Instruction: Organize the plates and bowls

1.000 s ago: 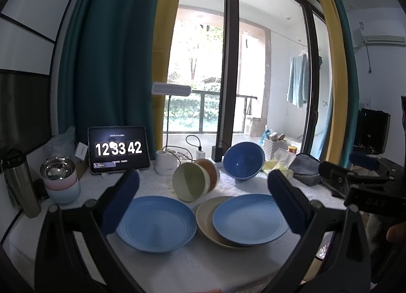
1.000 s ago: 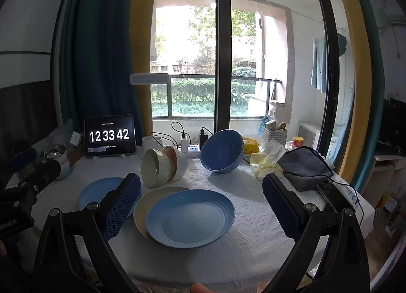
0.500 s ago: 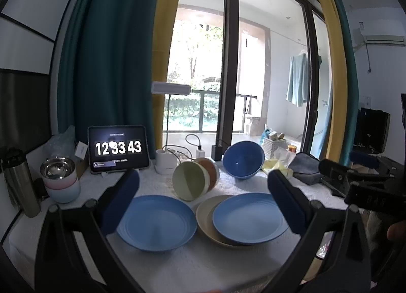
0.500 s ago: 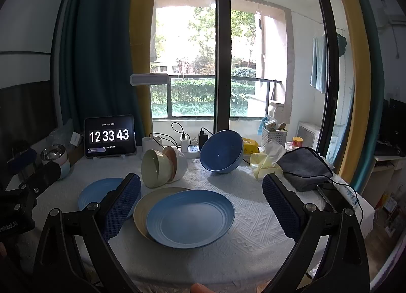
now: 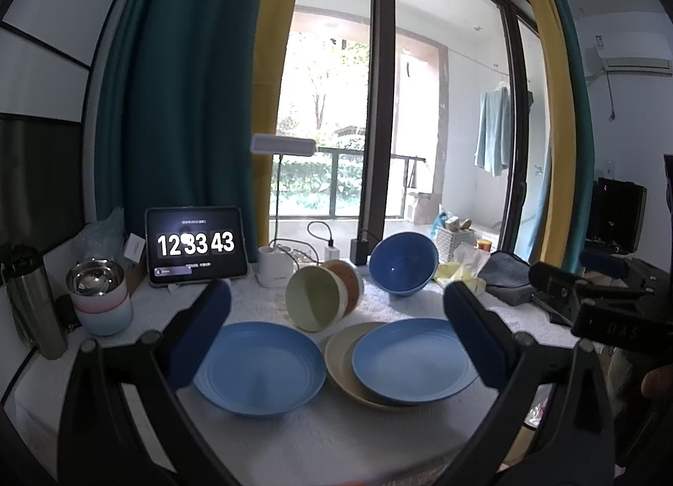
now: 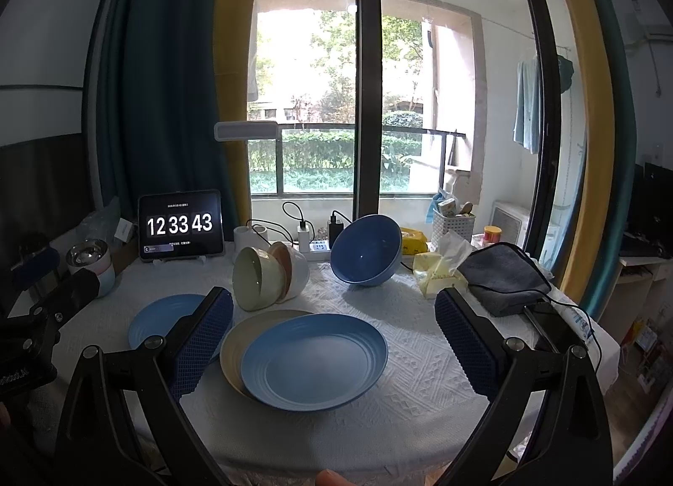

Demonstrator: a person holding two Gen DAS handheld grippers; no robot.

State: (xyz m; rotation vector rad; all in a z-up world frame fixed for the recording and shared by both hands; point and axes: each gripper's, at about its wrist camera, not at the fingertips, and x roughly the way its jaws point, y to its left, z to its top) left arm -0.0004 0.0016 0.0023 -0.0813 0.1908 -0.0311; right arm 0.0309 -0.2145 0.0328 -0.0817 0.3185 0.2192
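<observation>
While your left gripper (image 5: 336,330) and right gripper (image 6: 333,336) hover spread wide and empty above the counter (image 6: 420,364), one blue plate (image 6: 313,362) rests on a beige plate (image 6: 233,345) — a second blue plate (image 5: 258,368) lies beside them, tipped bowls (image 5: 321,294) and a blue bowl (image 5: 401,265) behind.

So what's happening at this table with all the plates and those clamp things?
A person holds a two-finger gripper in each hand, about to tidy the dishes. Both the left gripper and right gripper are open and hold nothing. On the table, one blue plate sits on a beige plate, another blue plate lies alone, and the nested small bowls and big blue bowl lie tipped on their sides. Nothing is sorted yet.
</observation>
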